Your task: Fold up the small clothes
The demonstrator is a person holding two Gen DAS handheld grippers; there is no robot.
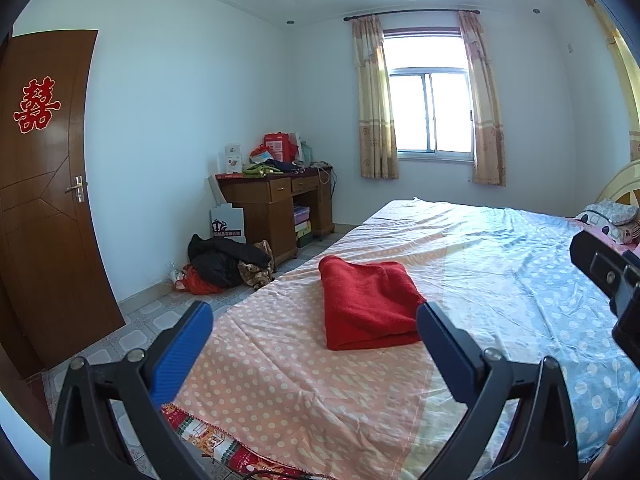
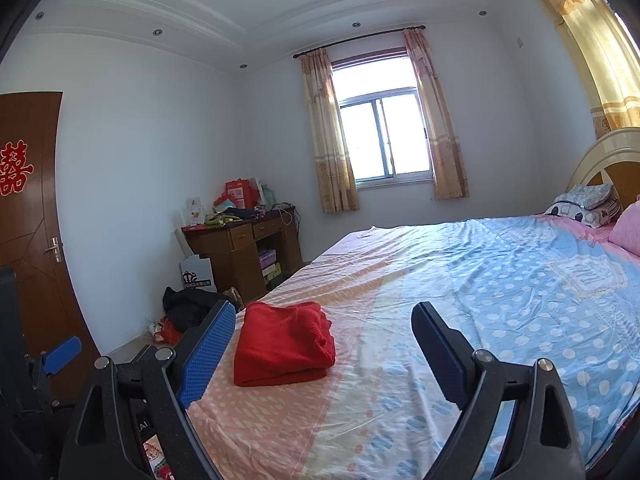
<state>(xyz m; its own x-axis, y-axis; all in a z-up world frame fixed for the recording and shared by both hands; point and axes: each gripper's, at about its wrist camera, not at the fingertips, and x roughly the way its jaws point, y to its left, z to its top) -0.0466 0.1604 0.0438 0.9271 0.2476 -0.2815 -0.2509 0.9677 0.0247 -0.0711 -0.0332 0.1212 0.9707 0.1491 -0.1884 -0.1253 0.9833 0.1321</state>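
A: Well, from the left wrist view, the red fleecy garment [image 1: 368,304] lies folded into a thick rectangle on the polka-dot pink and blue bedsheet [image 1: 500,264], near the bed's foot. That piece looks done to me.

B: And the left gripper [image 1: 316,340]?

A: Its jaws are spread wide with nothing between them, held above the sheet just short of the garment, tipped slightly downward.

B: From the right wrist view?

A: Same folded bundle, squared up, lying ahead and left of the right gripper [image 2: 324,344]. Those jaws stand wide apart too, empty, pointing nearly level over the bed. No other small clothes show on the sheet.
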